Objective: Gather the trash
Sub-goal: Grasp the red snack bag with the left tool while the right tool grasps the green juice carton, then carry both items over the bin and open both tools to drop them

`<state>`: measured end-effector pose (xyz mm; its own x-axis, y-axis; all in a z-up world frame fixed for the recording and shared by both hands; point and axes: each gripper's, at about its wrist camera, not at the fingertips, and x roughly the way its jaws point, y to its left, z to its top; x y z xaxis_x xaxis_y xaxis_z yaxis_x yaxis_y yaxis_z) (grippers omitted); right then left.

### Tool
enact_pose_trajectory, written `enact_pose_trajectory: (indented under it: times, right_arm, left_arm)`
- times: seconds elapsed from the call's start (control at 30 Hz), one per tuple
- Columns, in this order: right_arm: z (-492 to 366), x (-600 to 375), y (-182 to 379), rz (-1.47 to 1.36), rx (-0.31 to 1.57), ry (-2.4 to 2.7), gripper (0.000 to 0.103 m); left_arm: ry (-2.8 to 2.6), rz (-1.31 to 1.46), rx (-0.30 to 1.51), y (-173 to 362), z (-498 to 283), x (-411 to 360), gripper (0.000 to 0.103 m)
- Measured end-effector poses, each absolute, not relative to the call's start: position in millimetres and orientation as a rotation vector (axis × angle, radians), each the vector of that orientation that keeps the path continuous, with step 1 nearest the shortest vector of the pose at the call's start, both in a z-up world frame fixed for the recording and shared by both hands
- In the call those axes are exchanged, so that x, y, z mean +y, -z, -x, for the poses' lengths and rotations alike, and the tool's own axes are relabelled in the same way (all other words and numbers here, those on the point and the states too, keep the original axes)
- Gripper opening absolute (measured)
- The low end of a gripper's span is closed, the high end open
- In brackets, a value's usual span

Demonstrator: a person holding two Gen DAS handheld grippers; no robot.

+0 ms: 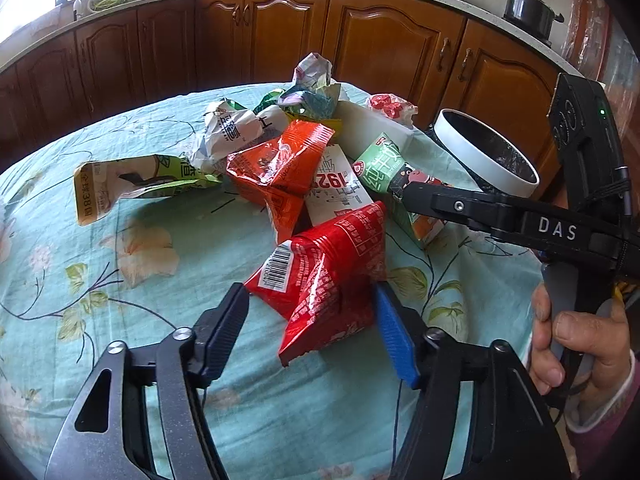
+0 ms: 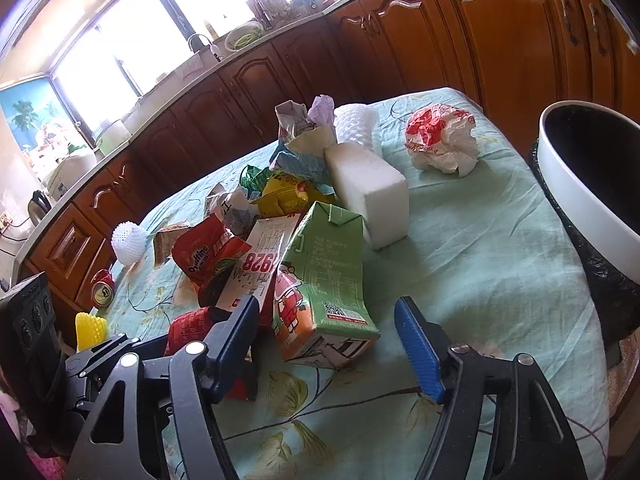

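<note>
A pile of trash lies on the floral tablecloth (image 1: 132, 352). My left gripper (image 1: 310, 308) is open, its fingers on either side of a red snack wrapper (image 1: 324, 276). My right gripper (image 2: 326, 322) is open around a green milk carton (image 2: 324, 280); in the left wrist view it (image 1: 404, 194) reaches in from the right to that carton (image 1: 384, 168). Behind lie an orange wrapper (image 1: 276, 168), a white carton marked 1928 (image 2: 260, 268), a foam block (image 2: 368, 192) and crumpled paper (image 2: 440, 140). A white-rimmed bin (image 2: 580, 200) lined with a black bag stands at the table's right edge.
Wooden kitchen cabinets (image 1: 280, 32) curve behind the table. A white foam net (image 2: 128, 244), a red can (image 2: 102, 288) and a yellow object (image 2: 90, 328) lie near the table's far left edge. A hand (image 1: 576, 344) holds the right gripper's handle.
</note>
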<state>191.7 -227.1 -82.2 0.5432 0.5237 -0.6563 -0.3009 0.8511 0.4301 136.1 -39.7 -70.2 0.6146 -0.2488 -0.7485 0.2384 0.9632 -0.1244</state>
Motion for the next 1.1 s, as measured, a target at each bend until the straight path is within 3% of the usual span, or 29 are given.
enact_pose_trajectory:
  times: [0.07,0.33,1.1]
  right_arm:
    - [-195.1,-227.4,84.4,-0.293,0.881,-0.512,0.05]
    - [-178.7,-232.1,69.3,-0.286,0.826,-0.539,0.05]
    - [-146.9,-352.3,38.0,-0.376,0.717,-0.328,0.05]
  left_arm:
    - [0.301,0.024,0.878,72.5,-139.8,-41.6,0.043]
    - [0.36,0.074,0.862,63.0,-132.7,-42.4,0.01]
    - [0.52,0.011,0.757,18.6,-149.3,-122.8,0.007]
